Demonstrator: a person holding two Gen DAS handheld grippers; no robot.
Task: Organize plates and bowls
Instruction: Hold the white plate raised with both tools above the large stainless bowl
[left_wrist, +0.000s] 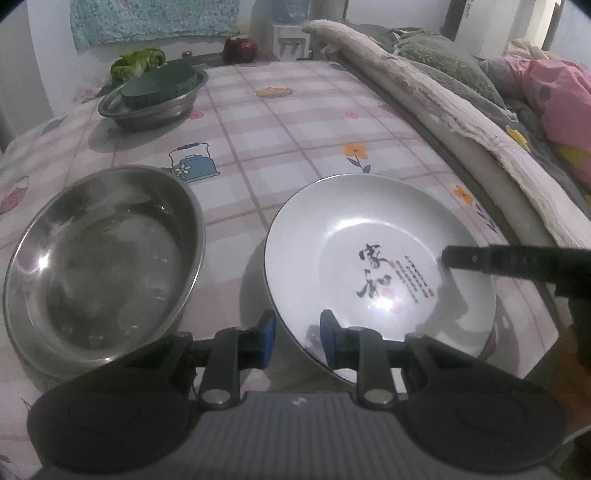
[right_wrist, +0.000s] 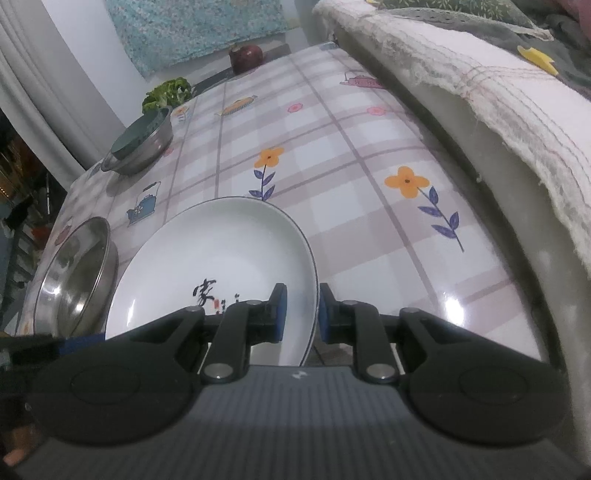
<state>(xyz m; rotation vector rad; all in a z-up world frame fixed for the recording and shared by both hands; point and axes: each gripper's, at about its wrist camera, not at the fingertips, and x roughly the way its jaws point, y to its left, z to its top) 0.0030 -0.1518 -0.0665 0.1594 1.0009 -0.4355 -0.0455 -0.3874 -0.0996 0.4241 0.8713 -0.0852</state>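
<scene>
White ceramic plate with black calligraphy (left_wrist: 376, 266): on the checked floral table (left_wrist: 295, 122), rim pinched on two sides. Left gripper (left_wrist: 297, 341) fingers closed on its near edge; right gripper (right_wrist: 301, 314) fingers closed on its right edge. Empty stainless-steel bowl (left_wrist: 103, 258): just beside the plate, to its left. Second steel bowl holding a dark green dish (left_wrist: 155, 94): far end, well apart. Judged status: sorting partly done; plate not yet stacked.

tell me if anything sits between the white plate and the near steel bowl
Nothing visible does. The white plate, its rim between the fingers of both the left hand-held gripper and the right hand-held gripper, sits beside the steel bowl, with only bare tablecloth between them.
</scene>
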